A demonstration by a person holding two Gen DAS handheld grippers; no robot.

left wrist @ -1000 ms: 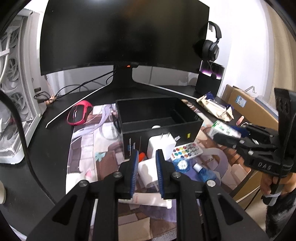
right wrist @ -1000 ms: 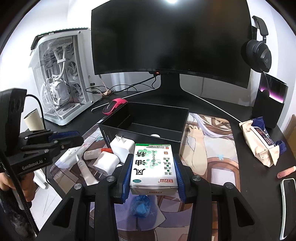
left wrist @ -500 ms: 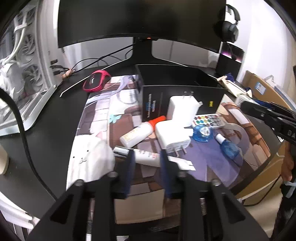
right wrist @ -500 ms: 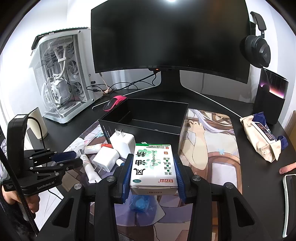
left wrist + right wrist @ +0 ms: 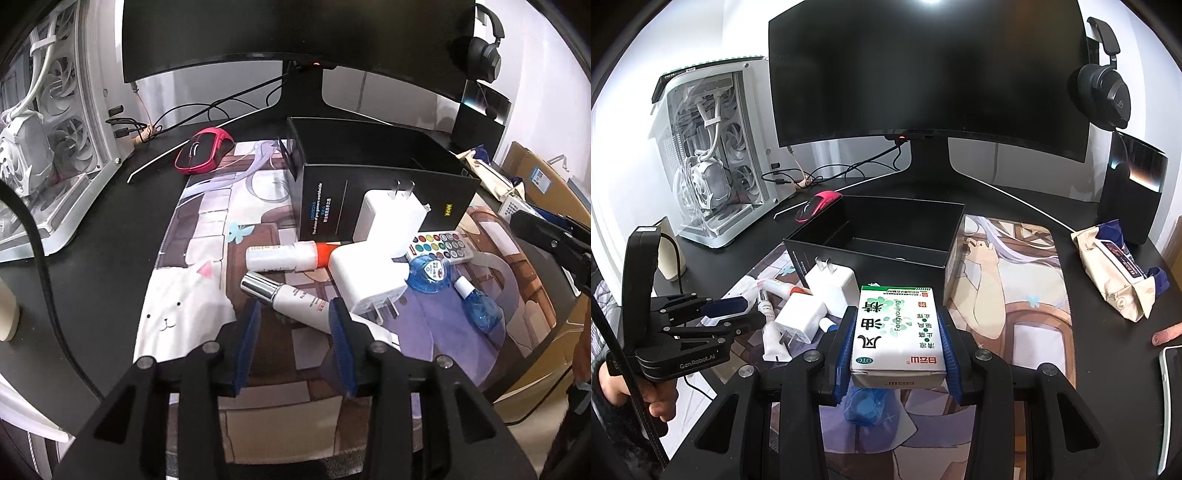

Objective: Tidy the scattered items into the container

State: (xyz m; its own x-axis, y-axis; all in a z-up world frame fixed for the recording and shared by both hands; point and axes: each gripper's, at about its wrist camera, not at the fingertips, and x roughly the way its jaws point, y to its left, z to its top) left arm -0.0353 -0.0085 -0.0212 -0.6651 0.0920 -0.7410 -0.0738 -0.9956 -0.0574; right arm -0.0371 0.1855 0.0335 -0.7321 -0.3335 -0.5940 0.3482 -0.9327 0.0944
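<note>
Where chargers (image 5: 373,258) crowd tube (image 5: 295,301): clutter.

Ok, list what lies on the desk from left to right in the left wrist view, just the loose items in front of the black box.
Bottle with the orange cap → silver-capped white tube → white charger lying flat → round blue case → small blue bottle. The upright charger and the colour-button remote overlap these, so they are left out.
</note>
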